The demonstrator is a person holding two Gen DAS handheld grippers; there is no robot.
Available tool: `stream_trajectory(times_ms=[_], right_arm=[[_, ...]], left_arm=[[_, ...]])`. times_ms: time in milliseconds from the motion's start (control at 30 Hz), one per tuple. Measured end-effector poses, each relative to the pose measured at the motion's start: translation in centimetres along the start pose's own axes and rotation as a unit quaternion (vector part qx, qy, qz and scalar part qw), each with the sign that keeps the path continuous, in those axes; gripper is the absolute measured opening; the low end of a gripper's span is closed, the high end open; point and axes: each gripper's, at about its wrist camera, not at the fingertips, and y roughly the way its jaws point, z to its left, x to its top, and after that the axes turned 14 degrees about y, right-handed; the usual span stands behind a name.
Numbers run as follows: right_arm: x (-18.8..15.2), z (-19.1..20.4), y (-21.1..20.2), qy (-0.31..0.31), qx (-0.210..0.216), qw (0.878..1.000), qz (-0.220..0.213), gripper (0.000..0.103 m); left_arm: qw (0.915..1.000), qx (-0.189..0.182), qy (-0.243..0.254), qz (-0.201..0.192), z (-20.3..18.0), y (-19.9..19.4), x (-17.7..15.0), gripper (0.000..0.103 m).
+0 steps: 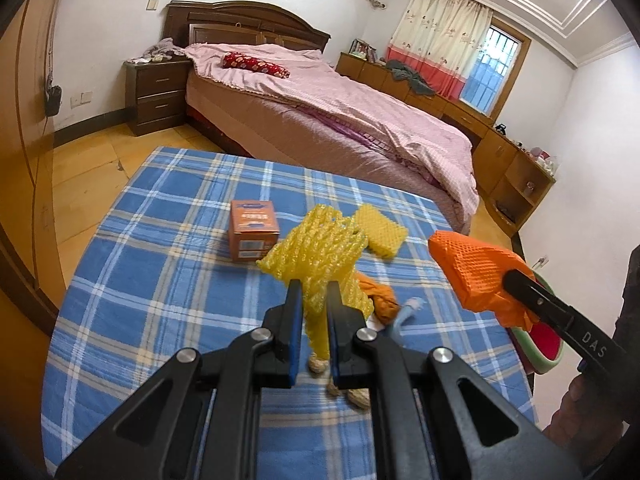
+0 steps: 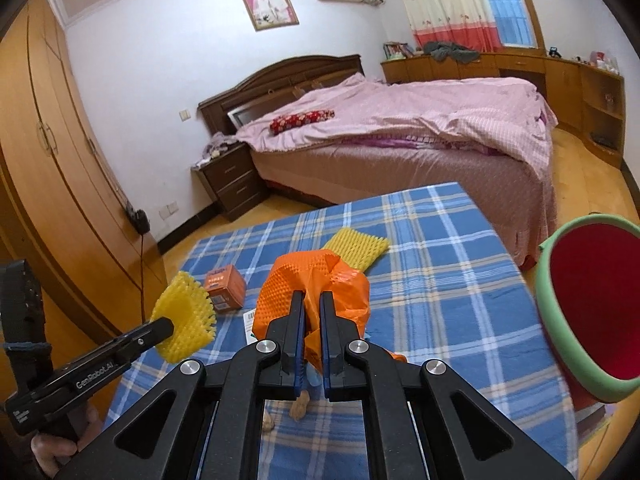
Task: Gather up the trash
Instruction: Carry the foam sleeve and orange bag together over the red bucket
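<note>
My left gripper [image 1: 314, 286] is shut on a yellow foam net [image 1: 320, 244], held up above the blue plaid table [image 1: 152, 264]. To its right, my right gripper [image 1: 516, 280] is shut on an orange foam net [image 1: 472, 272], also clear of the table. The right wrist view shows the right gripper [image 2: 312, 300] pinching the orange foam net [image 2: 304, 276], and at the left the left gripper [image 2: 166, 326] with the yellow foam net [image 2: 186, 314]. A green bin with a red inside [image 2: 546, 300] stands off the table's right edge.
On the cloth lie a second, flat yellow foam net [image 1: 380, 232], an orange box [image 1: 253, 232], a crumpled orange wrapper [image 1: 382, 298] and peanut shells [image 1: 320, 365]. A bed [image 1: 340, 120] stands beyond the table, and a wardrobe [image 2: 48, 168] stands to the left.
</note>
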Motion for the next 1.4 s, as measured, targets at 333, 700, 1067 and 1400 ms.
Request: stream_trajectory(times_ms=[333, 700, 1067, 1400], right_arm=[[0.2, -1.0, -4.0, 0.004, 0.004, 0.999, -0.035, 0.006], [0.1, -2.2, -7.3, 0.014, -0.001, 0.998, -0.068, 0.006], [0.7, -4.8, -10.5, 0.035, -0.013, 0.993, -0.108, 0.006], [1.6, -8.4, -13.0, 0.061, -0.057, 0.986, -0.141, 0.006]], left_arm=[[0.9998, -0.016, 0.005, -0.011, -1.9, -1.5, 0.4, 0.01], [0.9992, -0.027, 0.018, -0.022, -3.7, -2.9, 0.8, 0.01], [0.997, -0.051, 0.051, -0.028, -7.6, -3.2, 2.0, 0.01], [0.9913, -0.096, 0.088, -0.023, -12.4, -2.0, 3.5, 0.01]])
